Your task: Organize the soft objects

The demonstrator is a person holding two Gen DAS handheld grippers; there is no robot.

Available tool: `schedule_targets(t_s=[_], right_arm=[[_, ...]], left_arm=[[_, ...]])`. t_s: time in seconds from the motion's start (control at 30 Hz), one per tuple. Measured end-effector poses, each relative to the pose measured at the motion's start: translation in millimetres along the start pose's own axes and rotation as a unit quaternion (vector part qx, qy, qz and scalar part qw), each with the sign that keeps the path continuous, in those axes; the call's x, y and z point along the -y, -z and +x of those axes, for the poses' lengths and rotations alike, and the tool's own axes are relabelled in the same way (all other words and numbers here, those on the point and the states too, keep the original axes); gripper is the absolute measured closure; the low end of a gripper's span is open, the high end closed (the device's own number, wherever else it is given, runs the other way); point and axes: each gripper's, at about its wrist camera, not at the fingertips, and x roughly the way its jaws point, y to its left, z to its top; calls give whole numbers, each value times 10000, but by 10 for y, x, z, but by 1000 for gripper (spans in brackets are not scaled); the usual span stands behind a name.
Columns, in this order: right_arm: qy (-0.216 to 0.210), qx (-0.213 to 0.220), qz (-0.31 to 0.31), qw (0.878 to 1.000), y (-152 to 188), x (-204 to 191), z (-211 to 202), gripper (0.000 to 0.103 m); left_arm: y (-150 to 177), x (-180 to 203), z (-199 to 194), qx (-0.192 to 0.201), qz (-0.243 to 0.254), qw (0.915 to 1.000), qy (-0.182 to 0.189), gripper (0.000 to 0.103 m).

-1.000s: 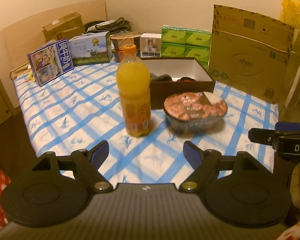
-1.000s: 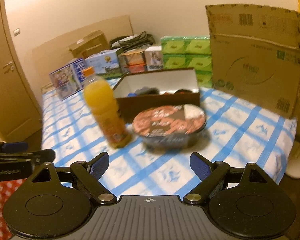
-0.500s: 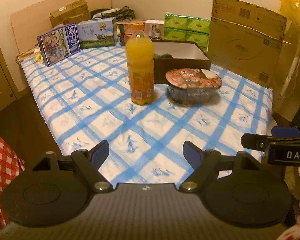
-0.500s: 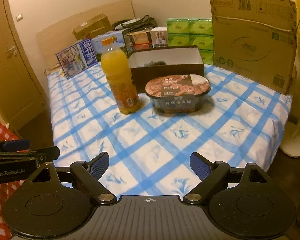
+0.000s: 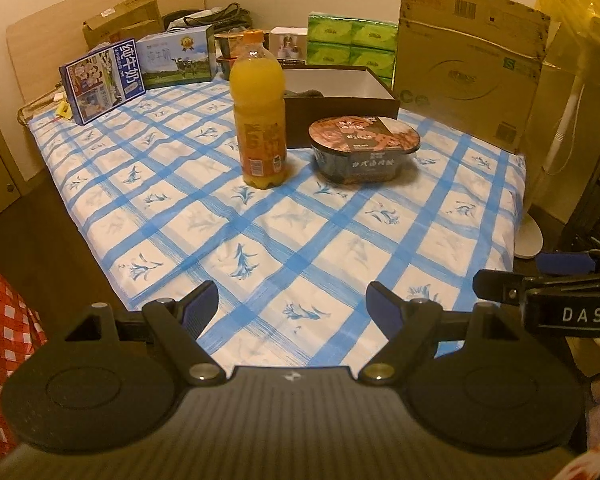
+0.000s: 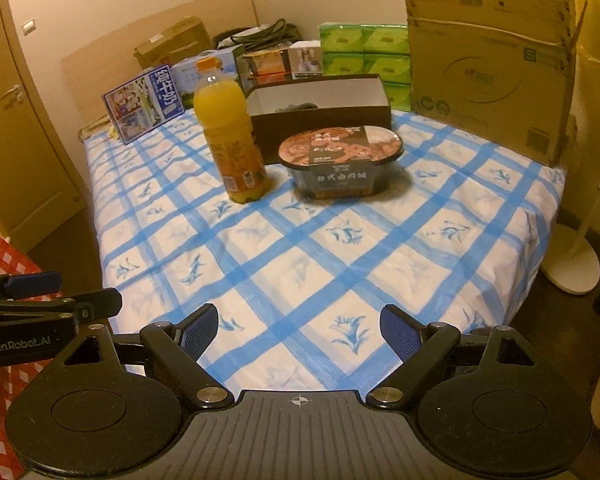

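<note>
I've got the table point(image 5: 340, 240) with its blue-check cloth spread wide in front of me, and both my tongs hang at its near edge, well short of everything on it. The left gripper point(image 5: 292, 308) has its pads spread wide with nothing between them; the right gripper point(image 6: 300, 326) is the same, gaping and empty.

Far side, the open dark box point(image 6: 320, 120) lies with its long axis running left to right across my view, mouth up. Inside it I catch a dark soft lump point(image 5: 304, 93), low against the near wall, mostly hidden; I can't tell which way it points or what it is exactly. So the soft thing sits in the box, and that fits either a tidy already made or one waiting to be sorted.

In front of the box stand the orange juice bottle point(image 5: 260, 112), upright, and just beside it the noodle bowl point(image 5: 364, 148), lid on.

My judgement: any reach to the box should come in high, over the bottle, since a low sweep could tip it. Keep the pads wide, descend straight, pinch softly.
</note>
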Motion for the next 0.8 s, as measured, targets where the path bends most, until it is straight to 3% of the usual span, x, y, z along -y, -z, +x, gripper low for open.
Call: schedule_targets(t_s=[0.8], right_arm=[[14, 19, -13, 10000, -25, 0, -9, 15]], left_arm=[[-14, 46, -12, 19, 2, 10000, 55, 23]])
